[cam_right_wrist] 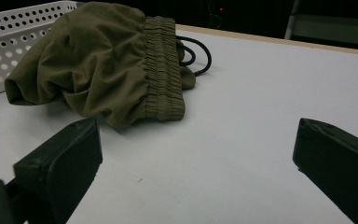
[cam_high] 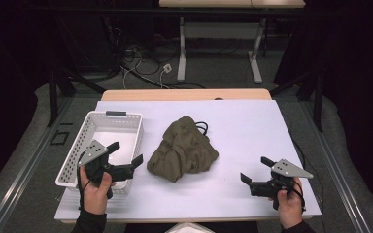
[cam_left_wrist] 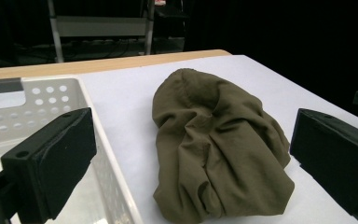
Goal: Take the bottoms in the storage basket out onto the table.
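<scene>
Garment: olive cloth (cam_high: 183, 149) is lying bunched at frame centre, just right of the white basket (cam_high: 77, 150).
Left gripper (cam_high: 125, 158): hovering lower left, jaws gaping wide, holding nothing.
Right gripper (cam_high: 255, 170): hovering lower right, jaws spread, empty.

High view: overhead, facing forward-down, far from olive garment (cam_high: 183, 149). Left gripper view: low, close, faces garment (cam_left_wrist: 216, 149) from basket (cam_left_wrist: 42, 107) side. Right gripper view: low, opposite side; both share garment (cam_right_wrist: 98, 60).
</scene>
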A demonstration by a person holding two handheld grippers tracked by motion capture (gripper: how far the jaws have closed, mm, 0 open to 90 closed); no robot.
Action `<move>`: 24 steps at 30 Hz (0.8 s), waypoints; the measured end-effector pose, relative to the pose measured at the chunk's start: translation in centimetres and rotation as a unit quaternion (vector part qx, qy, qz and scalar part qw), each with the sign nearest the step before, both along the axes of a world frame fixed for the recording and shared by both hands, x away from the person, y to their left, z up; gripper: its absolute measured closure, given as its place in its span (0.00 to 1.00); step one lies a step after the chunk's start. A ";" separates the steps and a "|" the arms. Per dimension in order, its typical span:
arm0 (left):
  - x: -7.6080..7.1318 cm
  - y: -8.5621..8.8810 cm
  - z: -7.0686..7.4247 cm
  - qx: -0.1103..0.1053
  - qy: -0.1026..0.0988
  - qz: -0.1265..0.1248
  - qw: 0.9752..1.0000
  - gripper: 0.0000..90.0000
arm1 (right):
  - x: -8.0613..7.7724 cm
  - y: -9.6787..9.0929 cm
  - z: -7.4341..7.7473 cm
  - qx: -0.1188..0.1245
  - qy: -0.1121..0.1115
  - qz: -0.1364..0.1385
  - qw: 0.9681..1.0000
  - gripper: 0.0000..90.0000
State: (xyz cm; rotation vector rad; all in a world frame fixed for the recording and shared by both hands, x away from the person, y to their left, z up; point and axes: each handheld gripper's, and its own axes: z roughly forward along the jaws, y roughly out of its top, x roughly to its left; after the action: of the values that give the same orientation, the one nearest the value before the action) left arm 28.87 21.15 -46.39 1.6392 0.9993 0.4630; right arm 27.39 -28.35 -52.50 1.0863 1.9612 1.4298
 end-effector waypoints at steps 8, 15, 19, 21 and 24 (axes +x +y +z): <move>-0.4 1.5 -0.6 -0.002 0.000 0.017 1.000 0.00 | -0.1 0.0 0.1 0.002 -0.003 0.001 1.000 0.01; -0.4 2.9 -1.4 -0.010 0.004 0.036 0.999 0.00 | -0.1 0.0 0.1 0.002 -0.004 0.002 1.000 0.01; -0.4 3.5 -1.7 -0.015 0.006 0.046 0.999 0.00 | -0.1 0.0 0.1 0.003 -0.003 0.003 1.000 0.01; -0.4 3.8 -1.8 -0.016 0.009 0.048 0.999 0.01 | -0.1 0.0 0.1 0.005 -0.005 0.003 1.000 0.01; -0.4 4.1 -1.7 -0.017 0.009 0.051 0.999 0.01 | -0.1 0.0 0.1 0.005 -0.006 0.005 1.000 0.01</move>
State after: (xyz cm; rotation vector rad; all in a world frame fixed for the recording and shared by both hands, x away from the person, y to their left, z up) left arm 28.42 25.27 -48.09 1.5702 1.1010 0.4980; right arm 27.27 -28.35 -52.36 1.0723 1.9548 1.4501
